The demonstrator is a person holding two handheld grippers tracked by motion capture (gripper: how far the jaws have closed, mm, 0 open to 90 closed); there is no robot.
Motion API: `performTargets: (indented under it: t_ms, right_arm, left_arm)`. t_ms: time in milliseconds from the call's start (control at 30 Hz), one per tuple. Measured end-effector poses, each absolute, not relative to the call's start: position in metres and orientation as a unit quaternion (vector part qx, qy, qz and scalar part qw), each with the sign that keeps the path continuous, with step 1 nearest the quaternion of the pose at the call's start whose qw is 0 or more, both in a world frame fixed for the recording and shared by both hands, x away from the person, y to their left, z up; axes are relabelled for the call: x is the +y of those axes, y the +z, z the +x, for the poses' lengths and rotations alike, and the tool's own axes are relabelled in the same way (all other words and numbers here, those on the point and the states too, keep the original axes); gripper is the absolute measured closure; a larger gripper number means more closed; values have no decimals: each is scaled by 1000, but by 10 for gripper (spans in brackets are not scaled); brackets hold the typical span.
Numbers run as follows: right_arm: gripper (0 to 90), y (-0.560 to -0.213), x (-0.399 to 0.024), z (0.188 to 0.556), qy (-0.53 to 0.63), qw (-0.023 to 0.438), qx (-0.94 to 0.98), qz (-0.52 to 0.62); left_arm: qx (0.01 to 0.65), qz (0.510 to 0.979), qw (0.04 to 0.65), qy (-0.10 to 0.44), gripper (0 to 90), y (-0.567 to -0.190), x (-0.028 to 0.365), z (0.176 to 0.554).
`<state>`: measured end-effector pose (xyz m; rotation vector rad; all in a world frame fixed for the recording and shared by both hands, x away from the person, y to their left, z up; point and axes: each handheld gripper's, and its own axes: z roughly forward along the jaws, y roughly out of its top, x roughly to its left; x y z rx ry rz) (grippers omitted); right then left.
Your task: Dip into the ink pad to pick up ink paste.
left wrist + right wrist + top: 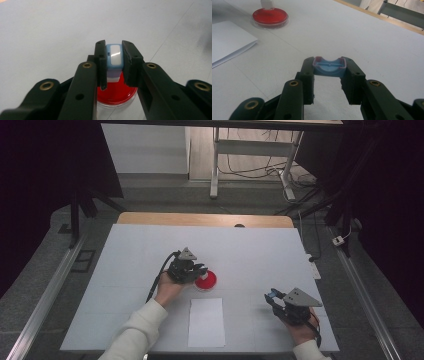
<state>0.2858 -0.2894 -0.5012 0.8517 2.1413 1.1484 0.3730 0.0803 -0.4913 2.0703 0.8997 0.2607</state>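
Blue stamp (114,55) clamped in left hand-held gripper (113,65) (over red dish (117,92)) — upright.

Glossy red dish (117,93), seemingly plastic; matt paper (206,322).

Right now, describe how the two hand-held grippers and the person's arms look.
Both the left hand-held gripper and the right hand-held gripper are black, each topped by a grey three-cornered plate. Their jaws are flat black bars on linkages with brass-coloured pivot rings. A black cable trails from the left one. The person wears white sleeves.
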Motion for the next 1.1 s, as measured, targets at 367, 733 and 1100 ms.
performTargets:
  t_ms: [367, 733, 1100]
  right_arm:
    - [645, -501, -289, 286, 428, 280, 799, 318]
    - [644, -501, -289, 285, 425, 282, 799, 319]
    - [644, -502, -289, 285, 427, 279, 799, 318]
  left_arm:
    - [360, 830, 415, 100, 753, -494, 80, 374]
    - [360, 834, 408, 96, 753, -498, 77, 376]
    - [353, 836, 406, 106, 753, -500, 73, 375]
